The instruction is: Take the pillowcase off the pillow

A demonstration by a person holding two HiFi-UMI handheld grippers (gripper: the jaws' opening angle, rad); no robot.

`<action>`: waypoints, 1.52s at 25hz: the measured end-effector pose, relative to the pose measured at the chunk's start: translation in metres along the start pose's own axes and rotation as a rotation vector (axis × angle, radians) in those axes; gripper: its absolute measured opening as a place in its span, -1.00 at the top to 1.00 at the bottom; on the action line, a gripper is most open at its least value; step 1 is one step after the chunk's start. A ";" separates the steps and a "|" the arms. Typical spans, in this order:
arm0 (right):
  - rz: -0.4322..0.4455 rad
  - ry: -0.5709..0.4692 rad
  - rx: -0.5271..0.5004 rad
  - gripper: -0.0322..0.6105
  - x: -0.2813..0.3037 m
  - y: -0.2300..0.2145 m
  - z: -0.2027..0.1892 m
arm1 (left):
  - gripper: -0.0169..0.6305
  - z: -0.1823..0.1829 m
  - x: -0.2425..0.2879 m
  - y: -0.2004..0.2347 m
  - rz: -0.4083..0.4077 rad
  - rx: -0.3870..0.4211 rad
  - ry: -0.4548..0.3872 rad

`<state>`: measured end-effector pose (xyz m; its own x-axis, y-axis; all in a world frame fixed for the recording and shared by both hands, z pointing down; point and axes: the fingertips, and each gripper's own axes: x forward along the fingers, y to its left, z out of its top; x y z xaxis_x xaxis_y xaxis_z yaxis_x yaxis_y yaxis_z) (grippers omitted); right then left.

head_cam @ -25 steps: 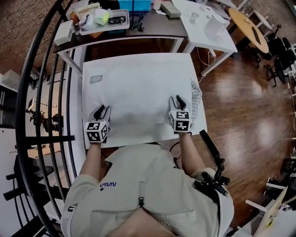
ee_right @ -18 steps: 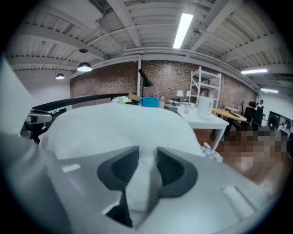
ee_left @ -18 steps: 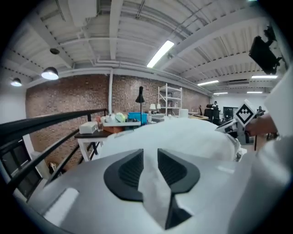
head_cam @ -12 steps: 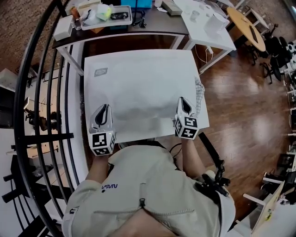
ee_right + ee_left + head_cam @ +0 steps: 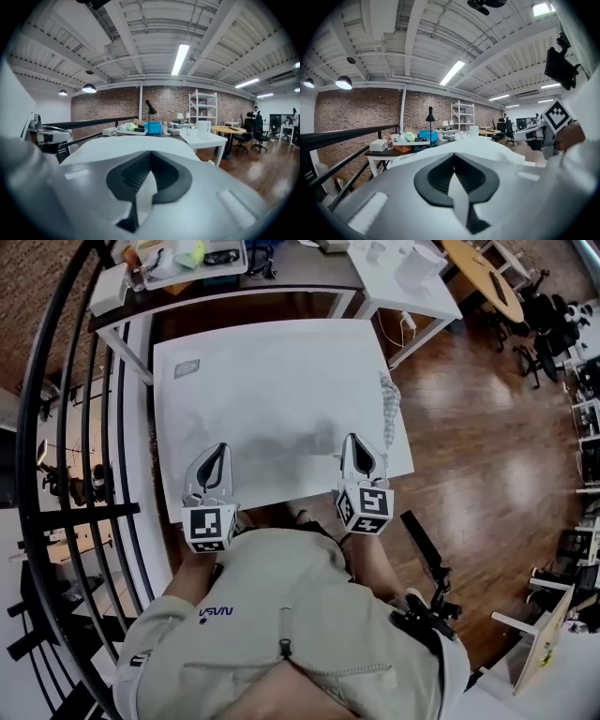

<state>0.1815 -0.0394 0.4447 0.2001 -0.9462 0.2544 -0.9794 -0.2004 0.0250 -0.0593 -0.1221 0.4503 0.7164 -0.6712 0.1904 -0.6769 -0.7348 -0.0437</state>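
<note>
1. Left gripper [image 5: 216, 457] and right gripper [image 5: 356, 448] have just been closing; each now pinches white pillowcase [image 5: 277, 437] fabric, lower centre.
2. Both are higher than a second ago, lifting its near edge off the desk [image 5: 187, 343].
3. Grip looks secure, so the pull-off can likely start.

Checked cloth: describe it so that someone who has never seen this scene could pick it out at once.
Find the white table in the middle of the head view. Along its right edge, next to the wooden floor, lies the checked cloth, a narrow crumpled strip. Its check pattern sets it apart from the plain white pillow beside it.
</note>
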 end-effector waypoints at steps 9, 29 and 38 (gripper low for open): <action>0.121 -0.072 0.015 0.89 -0.023 -0.036 0.007 | 0.93 0.016 -0.009 -0.069 0.112 -0.032 -0.027; 0.232 -0.225 0.025 0.89 -0.096 -0.037 0.038 | 0.93 0.068 -0.070 -0.125 0.194 0.007 -0.181; 0.238 -0.188 -0.008 0.89 -0.110 -0.011 0.029 | 0.93 0.046 -0.088 -0.115 0.196 -0.024 -0.168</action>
<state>0.1712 0.0591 0.3884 -0.0341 -0.9969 0.0703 -0.9994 0.0338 -0.0055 -0.0371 0.0170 0.3929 0.5880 -0.8087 0.0145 -0.8078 -0.5881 -0.0399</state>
